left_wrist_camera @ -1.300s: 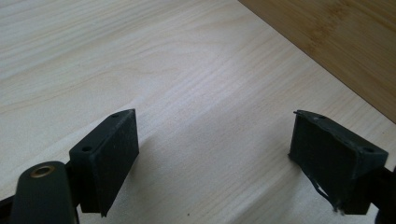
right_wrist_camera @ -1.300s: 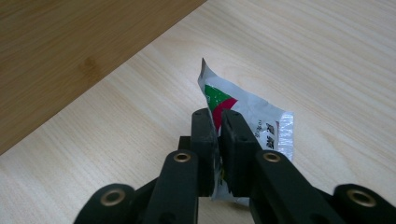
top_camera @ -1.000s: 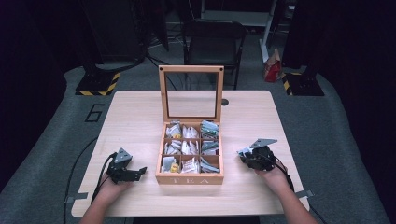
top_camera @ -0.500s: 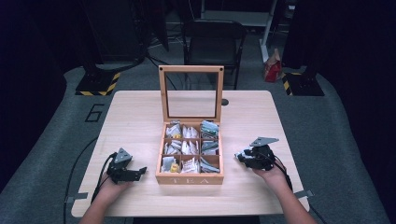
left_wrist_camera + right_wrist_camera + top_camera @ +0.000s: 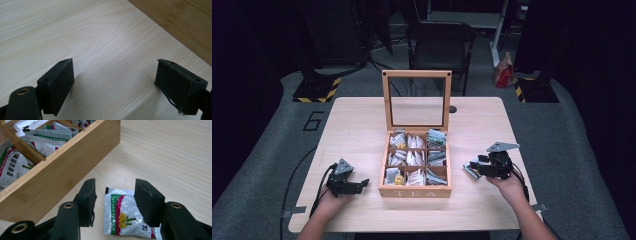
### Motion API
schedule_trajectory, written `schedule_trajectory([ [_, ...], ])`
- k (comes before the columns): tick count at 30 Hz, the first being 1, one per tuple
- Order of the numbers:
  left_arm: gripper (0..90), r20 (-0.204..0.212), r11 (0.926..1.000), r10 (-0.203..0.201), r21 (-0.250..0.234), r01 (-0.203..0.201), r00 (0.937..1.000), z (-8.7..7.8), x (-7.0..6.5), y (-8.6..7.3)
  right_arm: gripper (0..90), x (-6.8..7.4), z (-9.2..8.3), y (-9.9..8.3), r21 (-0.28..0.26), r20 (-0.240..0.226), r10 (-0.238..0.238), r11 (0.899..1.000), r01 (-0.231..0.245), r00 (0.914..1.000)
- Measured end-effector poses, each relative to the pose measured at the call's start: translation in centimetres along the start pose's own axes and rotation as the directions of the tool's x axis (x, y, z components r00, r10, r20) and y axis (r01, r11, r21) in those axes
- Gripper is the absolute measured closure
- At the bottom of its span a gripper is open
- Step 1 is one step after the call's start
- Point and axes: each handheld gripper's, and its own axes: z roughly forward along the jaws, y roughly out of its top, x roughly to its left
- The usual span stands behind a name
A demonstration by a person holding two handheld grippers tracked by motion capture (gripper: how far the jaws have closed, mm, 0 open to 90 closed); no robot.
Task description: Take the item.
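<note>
While the tea sachet (image 5: 125,216) lies flat on the table near its right edge, just beside the tea box (image 5: 414,190), your right gripper (image 5: 115,195) has just been opening, nothing pinched. The left gripper (image 5: 115,82) gapes empty. Next, reach for another sachet.

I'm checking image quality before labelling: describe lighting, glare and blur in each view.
High view: table lit, surroundings nearly black, picture soft, the tea box lettering fuzzy. Left gripper view: even light, soft shadows under the left gripper, wood grain crisp. Right gripper view: foil sachet glints between the right gripper pads, near jaw bases blurred.
</note>
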Motion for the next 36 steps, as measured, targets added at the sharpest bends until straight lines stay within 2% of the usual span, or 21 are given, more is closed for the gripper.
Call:
schedule_trajectory([
  [5, 15.1, 0.002, 1.0000, 0.001, 0.000, -0.001, 1.0000, 0.0, 0.0, 0.0, 51.1, 0.4, -0.2, -0.4, -0.001, -0.006, -0.011, 1.000, 0.011, 0.9999],
  [13, 15.1, 0.002, 1.0000, 0.004, 0.004, -0.004, 1.0000, 0.0, 0.0, 0.0, 51.4, 1.8, 0.0, -1.4, 0.009, -0.038, -0.076, 0.997, 0.077, 0.9963],
  [14, 15.1, 0.001, 1.0000, -0.008, -0.002, 0.008, 1.0000, 0.0, -0.1, 0.0, 51.4, 2.1, 0.1, -1.4, 0.011, -0.050, -0.087, 0.996, 0.087, 0.9950],
  [15, 15.1, 0.001, 1.0000, 0.003, 0.003, -0.003, 1.0000, 0.0, 0.0, 0.0, 51.4, 2.3, 0.2, -1.5, 0.002, -0.053, -0.094, 0.996, 0.094, 0.9941],
  [19, 15.1, 0.000, 1.0000, 0.001, 0.000, -0.001, 1.0000, 0.0, 0.0, 0.0, 51.4, 2.7, 0.5, -1.8, 0.017, -0.072, -0.112, 0.993, 0.114, 0.9911],
  [22, 15.1, 0.005, 1.0000, -0.010, 0.002, 0.010, 0.9999, 0.0, 0.0, 0.0, 51.4, 3.0, 1.0, -2.0, 0.024, -0.066, -0.103, 0.994, 0.105, 0.9925],
  [24, 15.1, 0.000, 1.0000, -0.002, 0.000, 0.002, 1.0000, 0.0, 0.0, 0.0, 51.5, 3.1, 1.2, -2.2, 0.028, -0.059, -0.118, 0.992, 0.120, 0.9913],
  [30, 15.1, 0.002, 1.0000, 0.001, 0.001, -0.001, 1.0000, 0.0, 0.0, 0.0, 51.5, 3.2, 1.8, -2.6, 0.055, -0.068, -0.112, 0.992, 0.116, 0.9914],
  [34, 15.1, 0.003, 1.0000, -0.009, -0.001, 0.009, 1.0000, 0.0, -0.1, 0.0, 51.6, 3.3, 2.0, -2.8, 0.065, -0.052, -0.113, 0.991, 0.116, 0.9923],
  [35, 15.1, 0.002, 1.0000, 0.000, 0.003, 0.000, 1.0000, 0.0, 0.0, 0.0, 51.7, 3.3, 2.0, -2.9, 0.071, -0.055, -0.112, 0.991, 0.115, 0.9923],
  [36, 15.1, 0.005, 1.0000, -0.008, 0.002, 0.008, 1.0000, 0.0, 0.0, 0.0, 51.7, 3.3, 2.0, -2.9, 0.075, -0.058, -0.125, 0.989, 0.129, 0.9905],
])
